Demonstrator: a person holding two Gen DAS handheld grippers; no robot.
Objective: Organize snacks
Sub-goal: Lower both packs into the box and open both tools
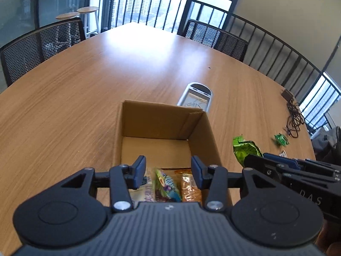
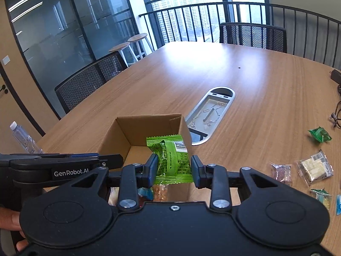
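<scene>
left gripper (image 1: 168, 171) spread wide, holding nothing, hovering over near end of the box (image 1: 200, 128). below it, inside the box: 3 packs already in, a pale one (image 1: 143, 193), a multicolour one (image 1: 167, 186) and an orange one (image 1: 190, 189), side by side at the near wall. far part of box floor bare.

right gripper (image 2: 174, 169) carries the green pack (image 2: 171, 160) over the box's right side. pack sits between the fingers, left pad (image 2: 153, 166) touching it; right pad looks just beside its edge, so grip prob clamped on the pack but cant tell how firm. pack hangs above the opening, not yet down inside.

left on the table (image 2: 255, 81), right of the box: pinkish pack (image 2: 281, 171), clear pack w/ pale biscuit (image 2: 315, 168), small green-white one (image 2: 321, 198), blue one (image 2: 338, 203) cut by the frame edge, and a crumpled green wrapper (image 2: 319, 135) further out.

farther: cable tray (image 2: 211, 115) sunk in the table just behind the box, cables (image 1: 295, 117) at the far right, water bottle (image 2: 23, 137) off left.

judgement: roughly halfway. 3 in, 4th about to drop, at least 5 still loose. next step likely lower and release the green pack into the free far part.
</scene>
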